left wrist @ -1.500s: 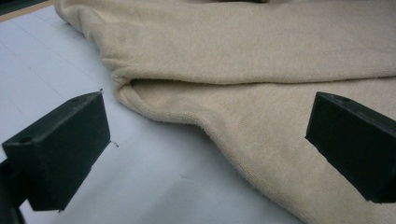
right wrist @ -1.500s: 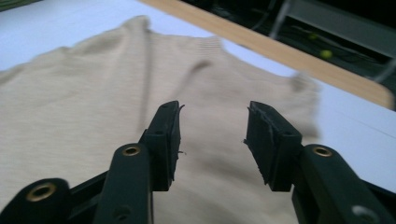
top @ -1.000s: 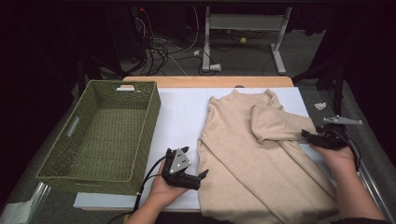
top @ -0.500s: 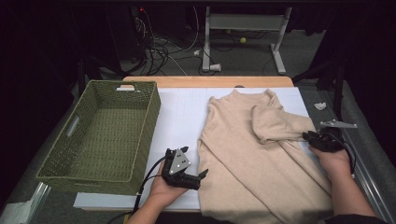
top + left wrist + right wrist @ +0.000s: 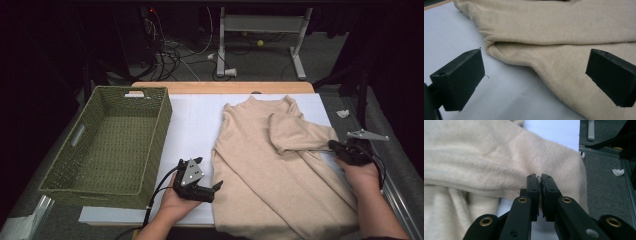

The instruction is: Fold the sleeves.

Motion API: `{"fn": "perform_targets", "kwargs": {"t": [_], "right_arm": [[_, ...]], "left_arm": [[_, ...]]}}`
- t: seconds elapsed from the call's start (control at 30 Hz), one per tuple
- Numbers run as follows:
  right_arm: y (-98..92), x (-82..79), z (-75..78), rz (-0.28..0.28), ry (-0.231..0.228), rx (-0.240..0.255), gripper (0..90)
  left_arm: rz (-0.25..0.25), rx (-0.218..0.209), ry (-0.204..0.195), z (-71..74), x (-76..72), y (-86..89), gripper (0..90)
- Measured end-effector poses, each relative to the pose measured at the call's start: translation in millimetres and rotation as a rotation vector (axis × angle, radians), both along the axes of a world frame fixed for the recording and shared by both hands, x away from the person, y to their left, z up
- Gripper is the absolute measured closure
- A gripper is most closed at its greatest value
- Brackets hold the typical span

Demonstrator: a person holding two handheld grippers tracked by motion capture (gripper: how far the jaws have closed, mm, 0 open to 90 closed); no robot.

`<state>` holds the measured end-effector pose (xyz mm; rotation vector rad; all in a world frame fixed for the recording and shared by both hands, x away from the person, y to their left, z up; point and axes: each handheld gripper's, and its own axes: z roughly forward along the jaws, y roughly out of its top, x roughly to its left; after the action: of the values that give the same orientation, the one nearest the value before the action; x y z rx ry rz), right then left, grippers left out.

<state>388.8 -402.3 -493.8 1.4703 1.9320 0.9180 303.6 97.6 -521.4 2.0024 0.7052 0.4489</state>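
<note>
A beige sweater lies flat on the white table cover, its right sleeve folded across the chest. My right gripper is at the sleeve's right edge. In the right gripper view its jaws have just been closing and now pinch the sweater fabric between the pads. My left gripper rests on the cover beside the sweater's lower left edge. The left gripper stands open, with the sweater's folded edge lying just ahead of the wide-apart jaws, untouched.
A green woven basket stands empty on the table's left side. The table's wooden back edge shows behind the cover. On the floor beyond are cables, a metal stand and a crumpled paper at the right.
My right gripper has edged left onto the sleeve's edge and its jaws have closed on the fabric. The left hand has kept still.
</note>
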Motion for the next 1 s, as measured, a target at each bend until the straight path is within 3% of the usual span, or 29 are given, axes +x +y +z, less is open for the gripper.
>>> {"fn": "perform_targets", "kwargs": {"t": [0.13, 0.3, 0.57, 0.9, 1.0], "right_arm": [[11.4, -12.3, 13.7, 0.037, -0.057, -0.014, 87.2], [39.8, -26.5, 22.5, 0.141, -0.118, -0.039, 87.3], [76.5, -34.5, 26.2, 0.26, -0.142, -0.048, 87.3], [154.2, -46.0, 9.6, 0.496, -0.115, -0.061, 87.2], [168.8, -50.7, 4.2, 0.539, -0.105, -0.066, 85.2]], "left_arm": [[0.002, -0.003, 0.008, 0.2, 0.9, 0.5, 0.6], [-0.002, 0.002, 0.014, 0.2, 1.6, 0.0, 0.6], [-0.003, 0.0, 0.018, 0.3, 2.0, 0.4, 0.6], [0.0, 0.001, 0.012, 0.3, 1.4, 0.3, 0.6], [0.0, -0.002, 0.007, 0.3, 0.8, 0.6, 0.5]]}}
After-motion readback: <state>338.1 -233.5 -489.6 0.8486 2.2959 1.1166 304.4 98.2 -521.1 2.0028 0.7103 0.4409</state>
